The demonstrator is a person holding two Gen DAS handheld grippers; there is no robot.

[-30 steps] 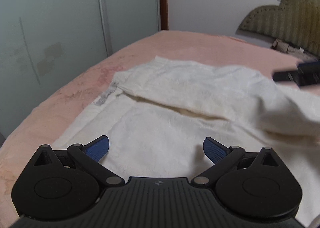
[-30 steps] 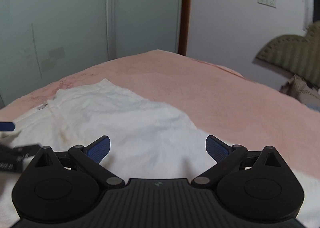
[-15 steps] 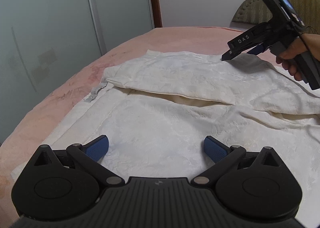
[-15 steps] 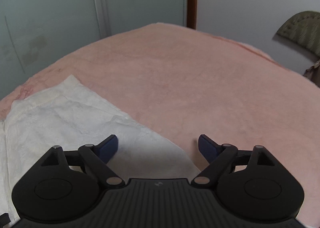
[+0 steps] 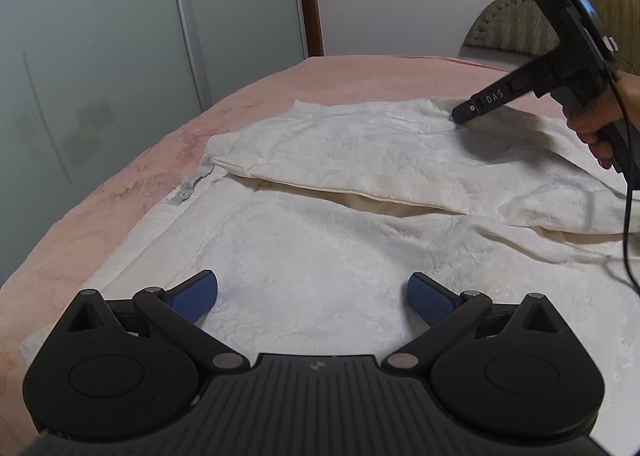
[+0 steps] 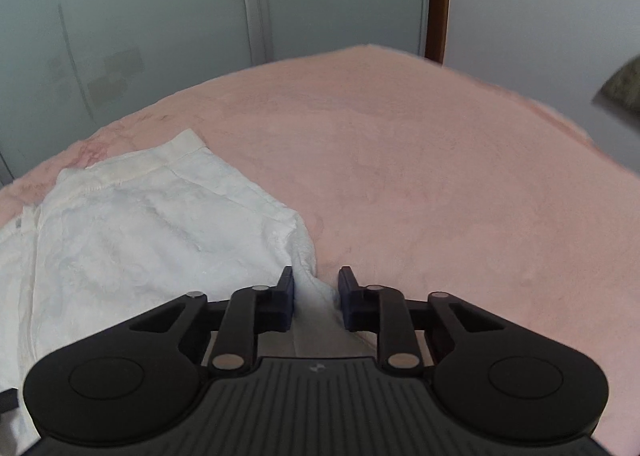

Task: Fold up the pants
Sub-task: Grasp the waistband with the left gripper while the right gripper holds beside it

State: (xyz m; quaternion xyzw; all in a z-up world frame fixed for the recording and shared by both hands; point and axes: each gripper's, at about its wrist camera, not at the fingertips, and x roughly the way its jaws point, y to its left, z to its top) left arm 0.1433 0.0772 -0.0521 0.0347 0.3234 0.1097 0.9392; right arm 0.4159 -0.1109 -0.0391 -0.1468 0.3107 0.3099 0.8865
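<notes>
Now, from the left wrist, the left gripper hangs low over the near part of the white pants with its blue pads spread wide and nothing between them. The pants lie on the pink bed, one leg folded over the other; their right side runs out of the picture, so I cannot see where they end. A grey tag sticks out at the left edge of the cloth. Farther off, the right gripper points its tip down at the far edge of the pants, a hand on its grip, half cut off by the frame, and a black cable trailing down. Its tip is seen side-on, so the fingers cannot be made out from here. Half a second ago that tip stood a little higher above the cloth.

From the right wrist, the right gripper has its jaws drawn in narrow, with a ridge of the pants' edge standing between them; a gap shows on each side of the cloth, so I cannot tell whether it is truly pinched. Half a second ago these jaws stood wide apart. The picture is soft with motion at the right, where a dark green shape is too blurred to name. A grey wardrobe stands behind the bed.
</notes>
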